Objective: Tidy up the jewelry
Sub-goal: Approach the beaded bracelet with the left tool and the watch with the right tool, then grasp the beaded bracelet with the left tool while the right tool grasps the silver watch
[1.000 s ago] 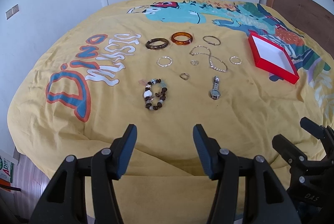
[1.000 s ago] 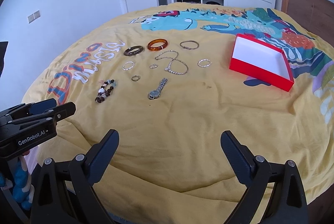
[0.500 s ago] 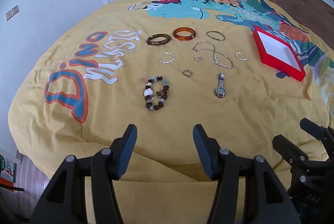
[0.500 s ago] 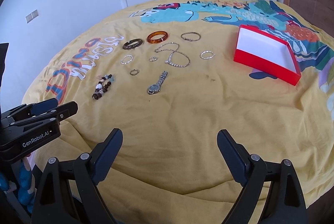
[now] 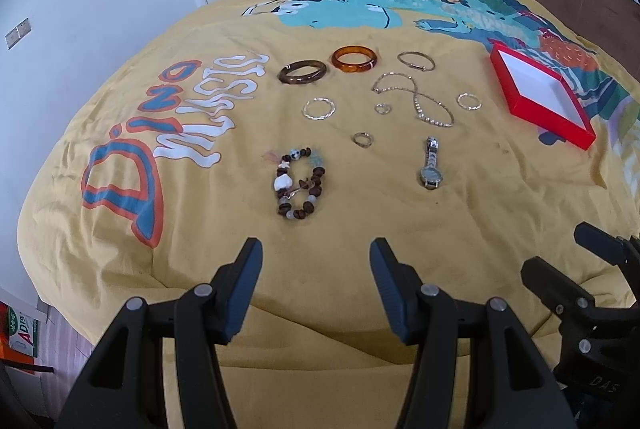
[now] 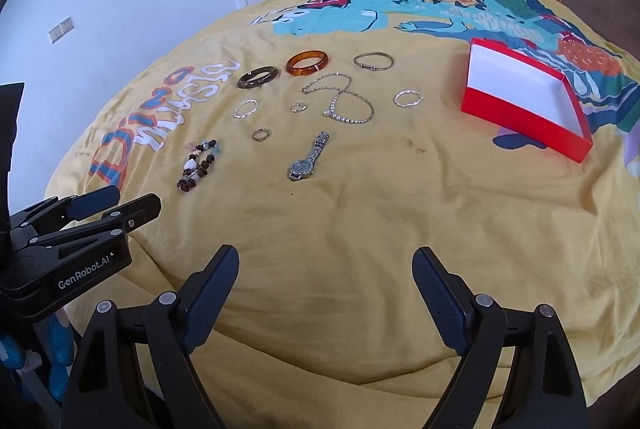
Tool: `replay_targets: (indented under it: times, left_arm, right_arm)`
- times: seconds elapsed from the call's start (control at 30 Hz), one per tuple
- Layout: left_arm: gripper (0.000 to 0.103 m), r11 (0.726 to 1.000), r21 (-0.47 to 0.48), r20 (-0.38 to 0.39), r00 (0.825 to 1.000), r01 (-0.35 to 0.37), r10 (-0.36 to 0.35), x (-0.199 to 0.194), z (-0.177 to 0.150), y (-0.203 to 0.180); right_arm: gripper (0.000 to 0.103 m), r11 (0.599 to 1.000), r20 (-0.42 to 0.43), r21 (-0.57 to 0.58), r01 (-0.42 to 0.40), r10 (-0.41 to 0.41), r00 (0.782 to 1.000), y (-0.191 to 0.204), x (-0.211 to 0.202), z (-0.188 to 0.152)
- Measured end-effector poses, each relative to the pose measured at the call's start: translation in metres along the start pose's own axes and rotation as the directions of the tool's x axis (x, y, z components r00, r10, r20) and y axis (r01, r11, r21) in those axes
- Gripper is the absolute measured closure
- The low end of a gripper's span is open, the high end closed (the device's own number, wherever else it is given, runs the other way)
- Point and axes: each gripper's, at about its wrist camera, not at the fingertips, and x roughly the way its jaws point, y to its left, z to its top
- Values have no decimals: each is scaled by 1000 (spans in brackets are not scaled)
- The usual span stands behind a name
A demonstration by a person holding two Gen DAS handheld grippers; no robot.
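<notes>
I judge nothing sorted yet: my left gripper (image 5: 316, 285) and right gripper (image 6: 324, 289) hang wide and empty at frame bottom, jewelry (image 5: 300, 183) spread mid-frame, red box (image 6: 524, 105) at right bare.

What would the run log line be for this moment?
left hand-held gripper open | right hand-held gripper open | jewelry on bedspread | red box empty
</notes>
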Motion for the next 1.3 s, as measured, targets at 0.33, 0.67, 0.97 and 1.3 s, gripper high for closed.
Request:
replay_targets:
  times: [0.33,0.67,0.97,1.3]
  left_arm:
    - [49,1000,8,-55,998,-11,11,23,8,6]
    - [49,1000,5,-72,997,-3,4,43,24,11]
    - [49,996,-87,-124,992,25,-36,70,30,36]
    - [49,975,-154,-121,977,158,-177,93,39,49]
  right_arm:
    - [22,1000,-11,8,-27,27,1000,0,13,13]
    - [33,998,-28,8,-67,68,997,5,33,33]
    - [36,995,-51,10,-104,104,993,11,60,50]
    - [42,989,-94,38,-140,143,985,12,95,59]
